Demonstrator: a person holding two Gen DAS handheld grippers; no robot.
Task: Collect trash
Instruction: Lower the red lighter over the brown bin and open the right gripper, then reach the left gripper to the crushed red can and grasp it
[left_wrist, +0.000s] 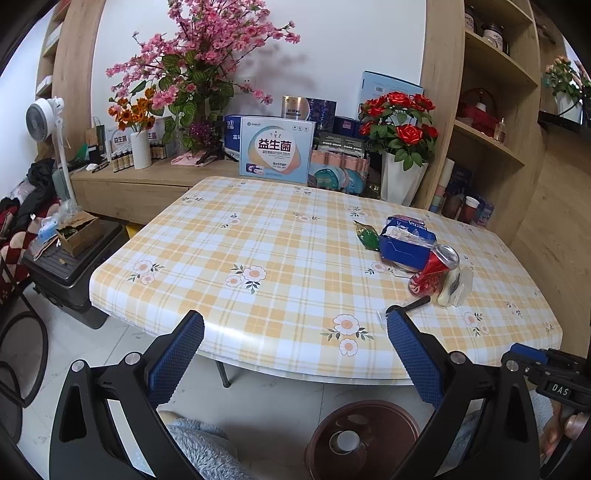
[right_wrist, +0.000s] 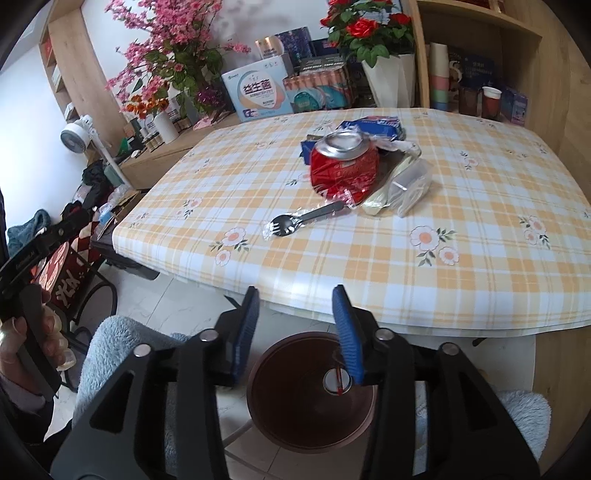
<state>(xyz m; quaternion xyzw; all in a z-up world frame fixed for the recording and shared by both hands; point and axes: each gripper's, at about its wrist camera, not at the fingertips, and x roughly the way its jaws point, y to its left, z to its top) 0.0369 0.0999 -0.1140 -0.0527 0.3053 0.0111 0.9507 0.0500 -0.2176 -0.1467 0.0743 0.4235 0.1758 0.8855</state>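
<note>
A crushed red can (right_wrist: 344, 166) (left_wrist: 433, 271) lies on the checked table (right_wrist: 461, 280) among other trash: a torn blue carton (left_wrist: 404, 242) (right_wrist: 373, 125), a green wrapper (left_wrist: 366, 236), clear plastic packaging (right_wrist: 412, 188) (left_wrist: 456, 286) and a black plastic fork in a clear wrapper (right_wrist: 304, 219). A brown bin (right_wrist: 310, 391) (left_wrist: 360, 439) stands on the floor below the table's near edge, with a small round item inside. My right gripper (right_wrist: 295, 295) is open and empty above the bin. My left gripper (left_wrist: 293, 321) is open and empty at the table's near edge.
Behind the table a low wooden counter (left_wrist: 147, 184) holds flower vases, boxes and bottles. Shelves (left_wrist: 495, 110) stand at the right. A fan (left_wrist: 48, 122), a black case (left_wrist: 70, 273) and clothes are on the left. The floor is white tile.
</note>
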